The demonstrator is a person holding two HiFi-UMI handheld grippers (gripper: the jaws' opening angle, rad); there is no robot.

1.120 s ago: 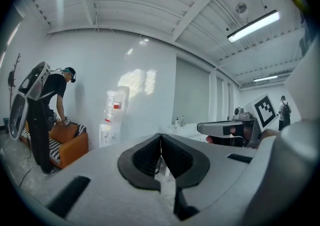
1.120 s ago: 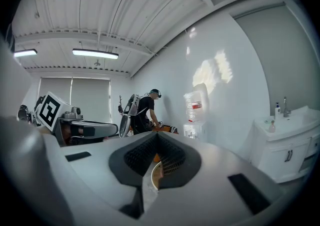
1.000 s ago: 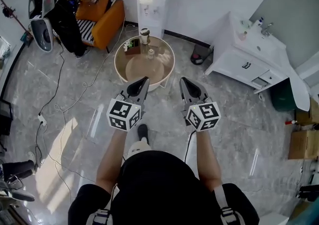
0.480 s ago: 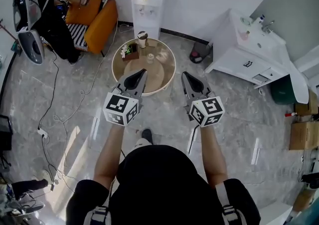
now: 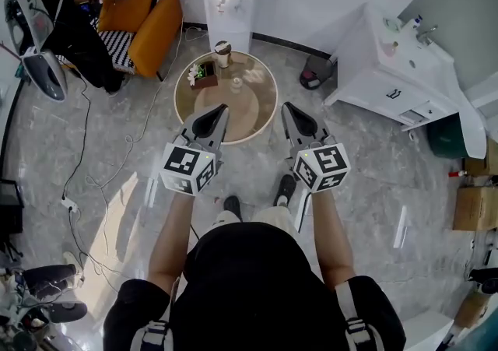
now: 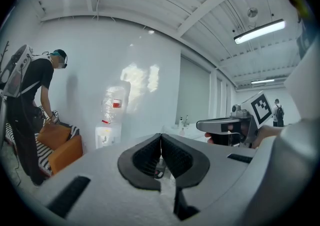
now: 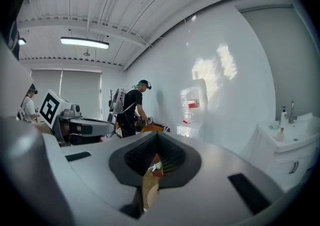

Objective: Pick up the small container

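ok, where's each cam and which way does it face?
Head view: on the person's head, steeply down at the round table; shows arms, torso, left gripper, right gripper.
Left gripper view: on that gripper, along shut jaws toward the water dispenser.
Right gripper view: on that gripper, along shut jaws, same dispenser.
Shared: all three show the dispenser.

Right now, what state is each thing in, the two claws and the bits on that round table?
left gripper: shut, nothing between its jaws.
right gripper: shut, nothing between its jaws.
small container: upright on the round table, untouched.
cup: upright near the table's far edge.
plant box: upright, beside the cup.
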